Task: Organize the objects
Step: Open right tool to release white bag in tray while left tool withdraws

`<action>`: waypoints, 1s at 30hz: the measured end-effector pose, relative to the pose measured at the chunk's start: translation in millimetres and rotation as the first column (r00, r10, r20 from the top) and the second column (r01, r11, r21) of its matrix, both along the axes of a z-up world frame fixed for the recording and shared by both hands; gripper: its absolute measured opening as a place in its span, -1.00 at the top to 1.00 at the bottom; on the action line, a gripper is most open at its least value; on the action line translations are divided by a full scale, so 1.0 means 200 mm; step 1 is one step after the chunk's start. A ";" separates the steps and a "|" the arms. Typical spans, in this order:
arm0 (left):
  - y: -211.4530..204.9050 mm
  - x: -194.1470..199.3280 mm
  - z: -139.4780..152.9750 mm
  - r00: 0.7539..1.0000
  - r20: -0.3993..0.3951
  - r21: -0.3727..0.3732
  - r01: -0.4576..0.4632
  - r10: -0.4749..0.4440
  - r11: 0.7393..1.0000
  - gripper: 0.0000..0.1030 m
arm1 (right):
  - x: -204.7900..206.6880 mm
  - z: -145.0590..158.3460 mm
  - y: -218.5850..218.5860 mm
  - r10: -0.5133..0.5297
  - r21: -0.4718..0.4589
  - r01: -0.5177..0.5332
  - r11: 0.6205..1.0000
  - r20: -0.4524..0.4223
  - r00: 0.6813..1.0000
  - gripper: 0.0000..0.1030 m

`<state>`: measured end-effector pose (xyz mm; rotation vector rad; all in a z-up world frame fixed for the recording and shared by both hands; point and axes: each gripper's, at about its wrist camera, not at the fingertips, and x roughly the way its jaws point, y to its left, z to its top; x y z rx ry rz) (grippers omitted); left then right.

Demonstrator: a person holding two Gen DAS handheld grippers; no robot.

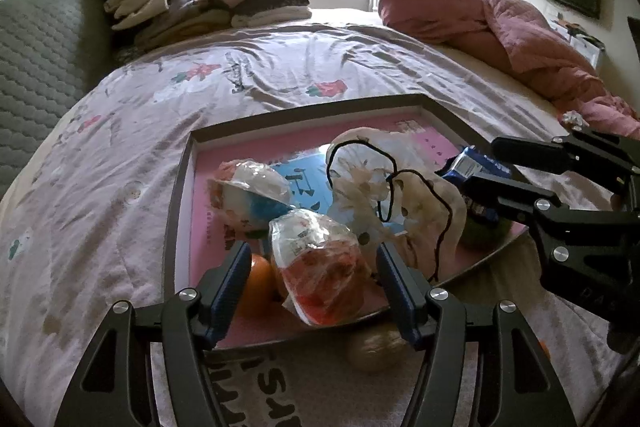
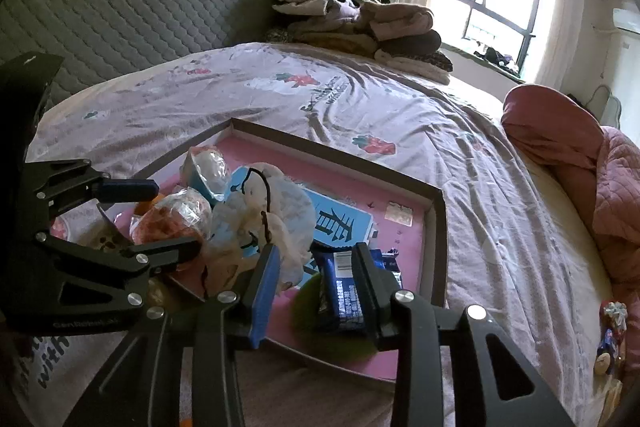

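Tray (image 1: 182,187) lies on the bed (image 1: 120,155), holding bagged snacks. Left gripper (image 1: 312,267) stands wide around the orange-filled bag (image 1: 320,267) at the near edge. Right gripper (image 2: 316,267) stands wide around the blue packet (image 2: 344,291).
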<state>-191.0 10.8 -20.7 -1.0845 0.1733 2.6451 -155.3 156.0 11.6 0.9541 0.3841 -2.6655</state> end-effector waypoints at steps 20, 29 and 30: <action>0.00 0.04 0.08 0.999 -0.040 0.010 -0.009 0.010 1.000 -0.44 | 0.02 0.04 0.00 -0.015 -0.022 0.014 1.000 -0.024 1.000 0.18; 0.00 0.09 0.15 0.997 -0.074 -0.001 -0.028 0.028 1.000 -0.45 | 0.07 0.10 0.01 -0.003 -0.053 0.000 0.999 -0.052 0.999 0.09; 0.00 0.10 0.16 0.996 -0.079 -0.003 -0.030 0.030 1.000 -0.46 | 0.08 0.11 0.01 -0.004 -0.056 0.000 0.998 -0.059 0.998 0.07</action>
